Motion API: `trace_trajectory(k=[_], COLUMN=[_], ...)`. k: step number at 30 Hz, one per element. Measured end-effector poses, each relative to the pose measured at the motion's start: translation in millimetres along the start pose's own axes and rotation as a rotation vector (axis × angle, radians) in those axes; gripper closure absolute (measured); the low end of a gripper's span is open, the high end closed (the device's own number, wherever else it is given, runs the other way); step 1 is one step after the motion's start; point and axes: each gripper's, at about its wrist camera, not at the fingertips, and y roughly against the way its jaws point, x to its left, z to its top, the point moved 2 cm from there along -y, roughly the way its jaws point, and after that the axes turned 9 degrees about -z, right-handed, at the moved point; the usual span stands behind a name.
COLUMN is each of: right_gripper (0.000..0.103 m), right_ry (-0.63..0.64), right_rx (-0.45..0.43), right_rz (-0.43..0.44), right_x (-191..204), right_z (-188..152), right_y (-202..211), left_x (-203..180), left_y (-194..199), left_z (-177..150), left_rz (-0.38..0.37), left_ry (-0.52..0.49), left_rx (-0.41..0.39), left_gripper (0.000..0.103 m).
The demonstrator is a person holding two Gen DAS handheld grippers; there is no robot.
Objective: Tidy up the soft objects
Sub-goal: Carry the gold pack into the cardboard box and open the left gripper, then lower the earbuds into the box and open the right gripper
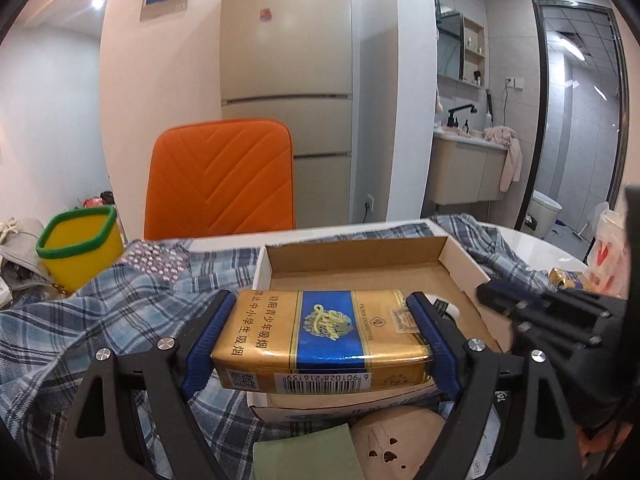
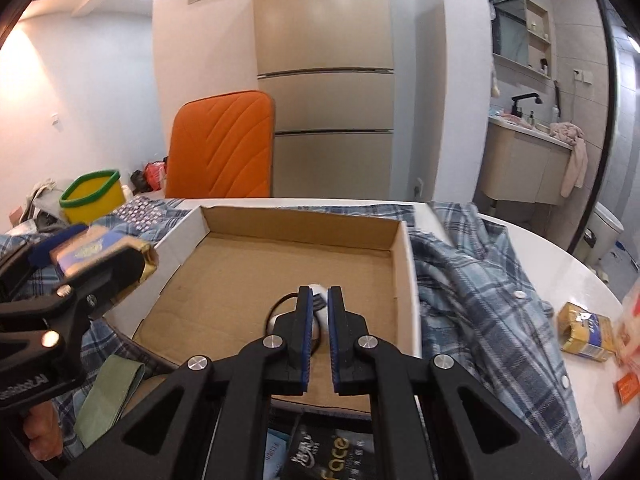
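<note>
My left tool (image 1: 320,334) clenched a gold-and-blue cigarette pack (image 1: 320,340) by its two ends, holding it above the near-left edge of the open cardboard box (image 2: 404,264), which sat on a plaid shirt (image 2: 476,304) spread across the white desk (image 2: 560,276). My right tool (image 2: 319,300), pads nearly together, pinched a small white object (too hidden to name) over the box floor. A second pack (image 2: 586,330) lay on the desk, right of the shirt.

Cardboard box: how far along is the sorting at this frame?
Done: little; the cardboard box holds only a small white item with a dark cord. In hand: the left gripper clamps a gold cigarette pack above the box's near edge. Left: a second gold pack on the table, and the plaid shirt.
</note>
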Motion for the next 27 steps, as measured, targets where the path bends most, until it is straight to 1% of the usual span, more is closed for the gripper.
trace_trajectory(k=[2, 4, 7, 8, 9, 10, 11, 12, 14, 18, 22, 25, 27], right_gripper=[0.095, 0.095, 0.095, 0.091, 0.083, 0.058, 0.037, 0.037, 0.037, 0.037, 0.037, 0.037, 0.037], right_ry=[-0.018, -0.024, -0.026, -0.025, -0.027, -0.031, -0.038, -0.039, -0.03, -0.04, -0.04, -0.03, -0.055], right_rx=[-0.001, 0.003, -0.004, -0.008, -0.013, -0.022, -0.043, -0.07, -0.093, -0.11, -0.153, -0.201, -0.23], right_rz=[-0.006, -0.002, -0.001, -0.003, -0.004, -0.001, -0.001, -0.009, -0.015, -0.022, -0.026, -0.034, -0.055], right_x=[-4.4, -6.3, -6.6, -6.1, -6.5, -6.7, -7.7, -8.2, -7.7, -10.4, -12.1, -12.2, -16.1], right_z=[1.8, 1.8, 1.8, 2.2, 2.4, 2.8, 3.3, 4.1, 6.1, 9.4, 16.6, 23.6, 27.3], right_y=[3.5, 4.6, 7.5, 8.8, 10.1, 11.5, 14.9, 19.7, 25.2, 31.8, 46.4, 63.7, 77.3], left_x=[1.5, 0.3, 0.0, -0.5, -0.6, -0.1, 0.9, 2.0, 3.6, 5.8, 2.7, -1.8, -2.9], left_y=[-9.7, -18.9, -22.7, -23.1, -23.2, -24.0, -23.5, -22.7, -19.9, -14.3, 16.0, 42.6, 58.9], left_z=[-1.4, -4.9, -7.4, -8.1, -8.5, -8.5, -9.2, -8.9, -7.9, -5.4, 5.2, 18.6, 26.3], left_rz=[-0.023, 0.005, -0.001, -0.002, -0.003, -0.001, 0.0, -0.001, -0.002, 0.013, 0.036, 0.024, 0.013], left_ry=[0.003, -0.004, -0.003, -0.004, -0.002, 0.0, 0.003, 0.007, 0.015, 0.015, -0.007, -0.02, -0.014], left_rx=[0.054, 0.097, 0.123, 0.125, 0.128, 0.131, 0.129, 0.125, 0.113, 0.106, 0.0, -0.071, -0.107], left_gripper=[0.018, 0.018, 0.018, 0.017, 0.015, 0.008, 0.002, 0.001, 0.001, 0.001, 0.001, 0.001, 0.001])
